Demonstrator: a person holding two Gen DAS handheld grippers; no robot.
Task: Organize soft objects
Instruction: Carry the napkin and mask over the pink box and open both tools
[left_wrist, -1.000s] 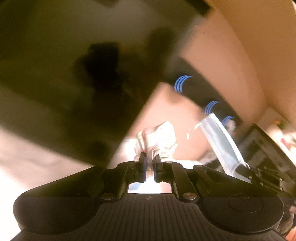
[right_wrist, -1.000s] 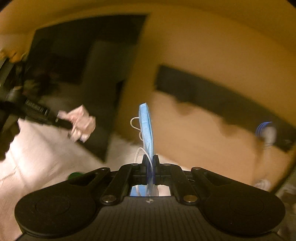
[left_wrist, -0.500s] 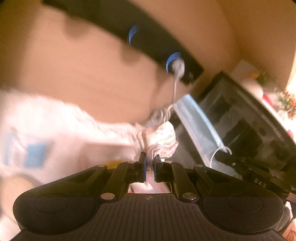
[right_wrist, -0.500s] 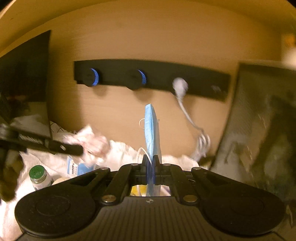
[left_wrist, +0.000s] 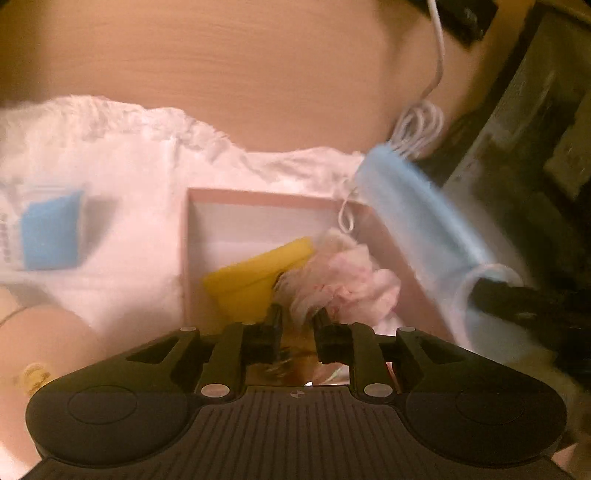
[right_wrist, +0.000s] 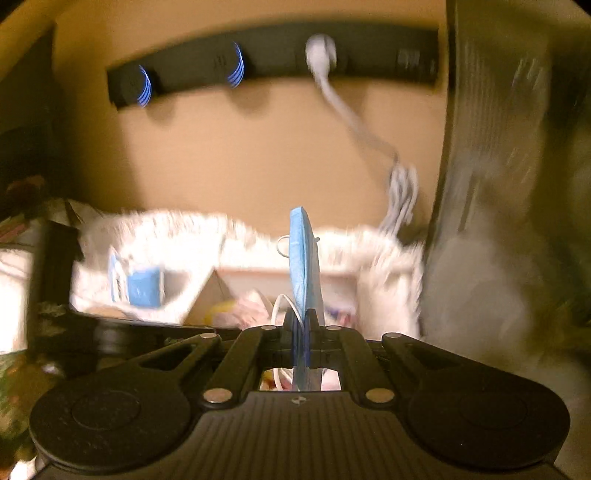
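My left gripper (left_wrist: 297, 314) hangs over an open pink box (left_wrist: 258, 199); its jaws stand a little apart, with a crumpled pink-white tissue (left_wrist: 343, 280) still between and just beyond the fingertips. A yellow sponge (left_wrist: 255, 277) lies in the box. My right gripper (right_wrist: 300, 317) is shut on a blue face mask (right_wrist: 303, 273), held upright on edge above the box (right_wrist: 332, 275). The mask also shows in the left wrist view (left_wrist: 417, 225), with the right gripper's fingers at its lower end.
A white fluffy cloth (left_wrist: 129, 173) covers the surface under the box. A white packet with a blue label (left_wrist: 48, 229) lies to the left. A black power strip (right_wrist: 273, 66) with a white plug and coiled cable (right_wrist: 400, 192) sits on the wooden wall. A dark panel (right_wrist: 498, 166) stands at right.
Both grippers have swung down over the pink box. The left jaws have parted slightly around the tissue. The right gripper still holds the mask.
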